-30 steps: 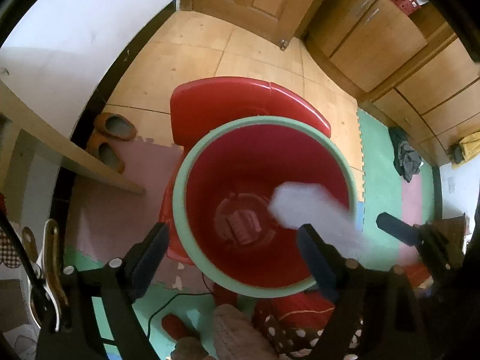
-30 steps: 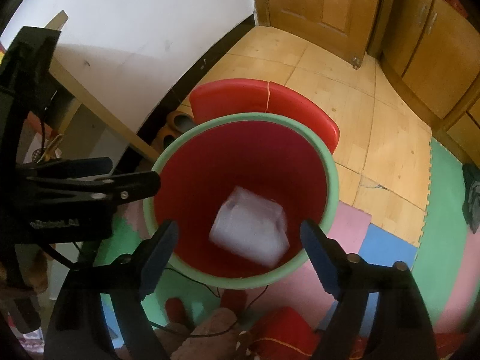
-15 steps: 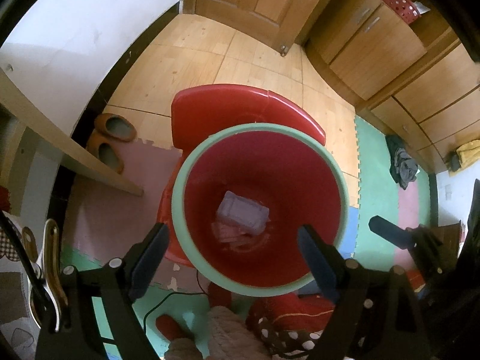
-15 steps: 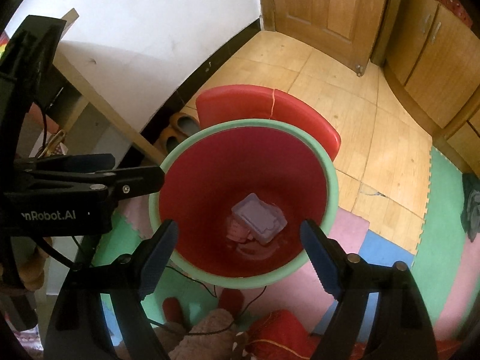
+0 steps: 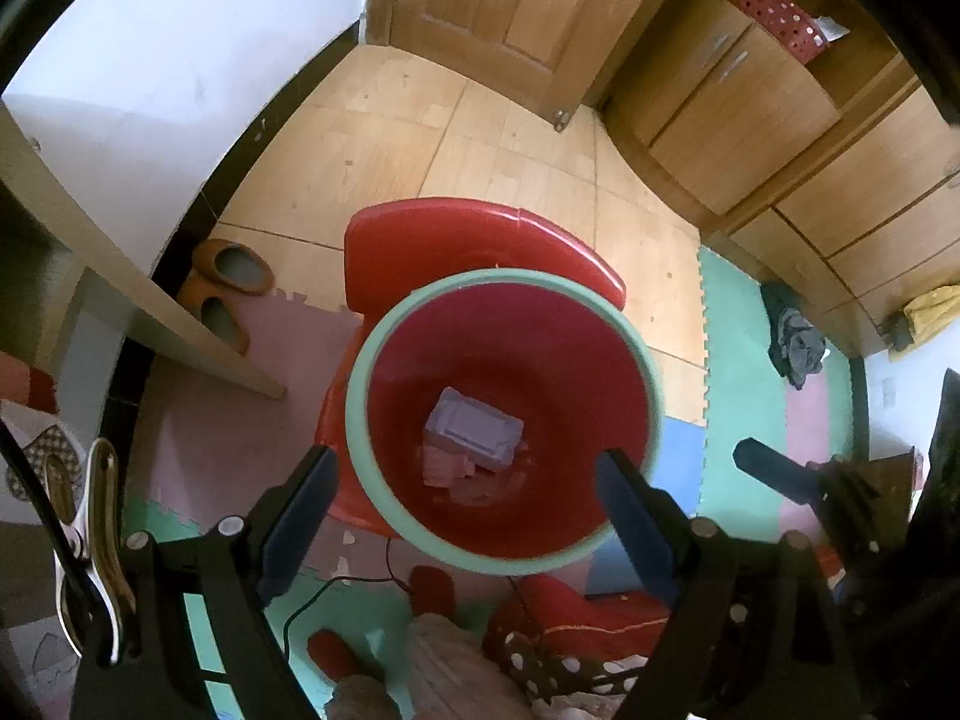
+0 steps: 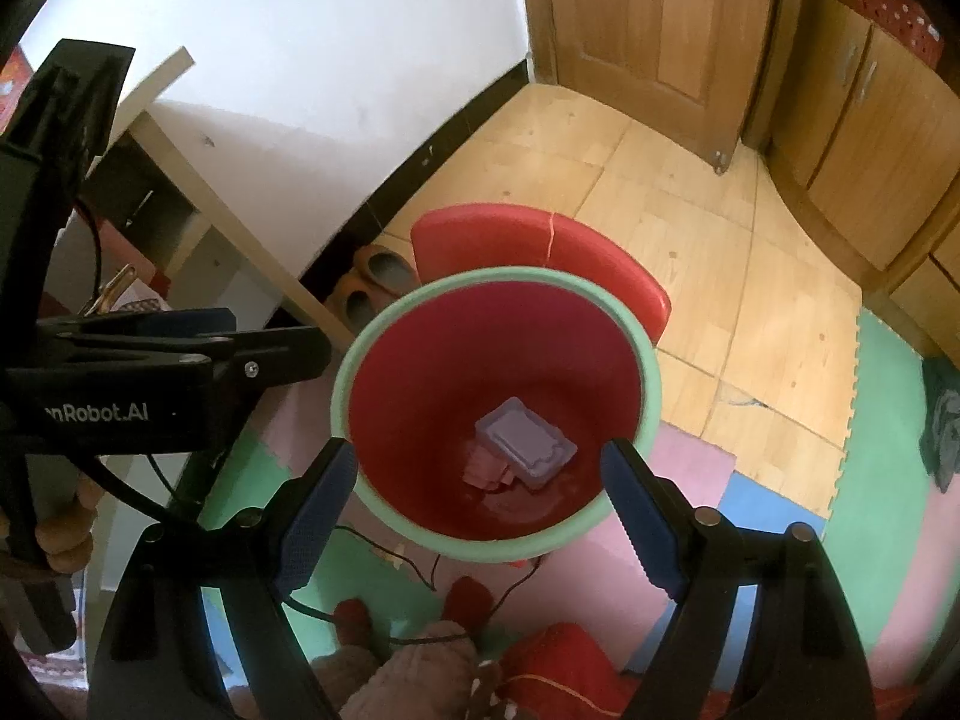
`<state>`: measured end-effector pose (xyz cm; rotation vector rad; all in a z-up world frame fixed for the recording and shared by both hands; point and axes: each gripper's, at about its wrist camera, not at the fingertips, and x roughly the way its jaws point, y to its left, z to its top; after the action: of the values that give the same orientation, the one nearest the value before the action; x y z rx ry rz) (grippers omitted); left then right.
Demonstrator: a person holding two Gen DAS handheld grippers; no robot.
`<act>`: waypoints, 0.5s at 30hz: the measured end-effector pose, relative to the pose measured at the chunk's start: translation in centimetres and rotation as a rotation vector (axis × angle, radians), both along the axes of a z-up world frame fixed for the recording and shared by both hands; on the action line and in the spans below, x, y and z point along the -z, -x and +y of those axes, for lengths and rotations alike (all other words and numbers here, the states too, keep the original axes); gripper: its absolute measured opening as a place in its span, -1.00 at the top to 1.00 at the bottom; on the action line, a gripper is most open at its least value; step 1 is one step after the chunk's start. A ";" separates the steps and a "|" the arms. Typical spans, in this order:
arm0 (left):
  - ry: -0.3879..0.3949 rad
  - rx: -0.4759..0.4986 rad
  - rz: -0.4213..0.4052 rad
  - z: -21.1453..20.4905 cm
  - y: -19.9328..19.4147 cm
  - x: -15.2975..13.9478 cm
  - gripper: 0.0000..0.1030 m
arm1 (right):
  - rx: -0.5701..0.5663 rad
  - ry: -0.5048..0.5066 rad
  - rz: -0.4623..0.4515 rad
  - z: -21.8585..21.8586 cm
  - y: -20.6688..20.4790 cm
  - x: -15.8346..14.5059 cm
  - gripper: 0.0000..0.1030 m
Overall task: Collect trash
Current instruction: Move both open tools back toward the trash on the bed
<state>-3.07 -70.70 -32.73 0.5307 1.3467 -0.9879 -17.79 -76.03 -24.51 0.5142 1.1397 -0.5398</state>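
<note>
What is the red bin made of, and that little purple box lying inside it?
The red bin looks like smooth moulded plastic: glossy walls, one even colour, with a pale green rim. The purple box seems plastic too, matte, with rounded corners and a raised moulded edge, though it is too small to be sure.

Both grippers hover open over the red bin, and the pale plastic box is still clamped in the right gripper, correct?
Not quite. The right gripper holds nothing; the pale plastic box lies at the bottom of the red bin, as the right wrist view shows. The left gripper is open too.
</note>
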 end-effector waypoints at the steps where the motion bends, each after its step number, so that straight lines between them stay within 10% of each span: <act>1: 0.003 -0.002 -0.001 0.2 0.1 -0.5 -0.75 | -0.002 0.005 -0.004 0.1 0.0 -0.4 -0.65; 15: 0.032 -0.019 -0.048 1.8 0.8 -6.2 -0.75 | -0.024 0.054 -0.085 1.1 0.0 -5.7 -0.65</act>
<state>-3.84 -68.87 -26.51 0.5128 1.2893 -0.9741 -17.82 -74.95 -18.84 0.4723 1.0467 -0.5217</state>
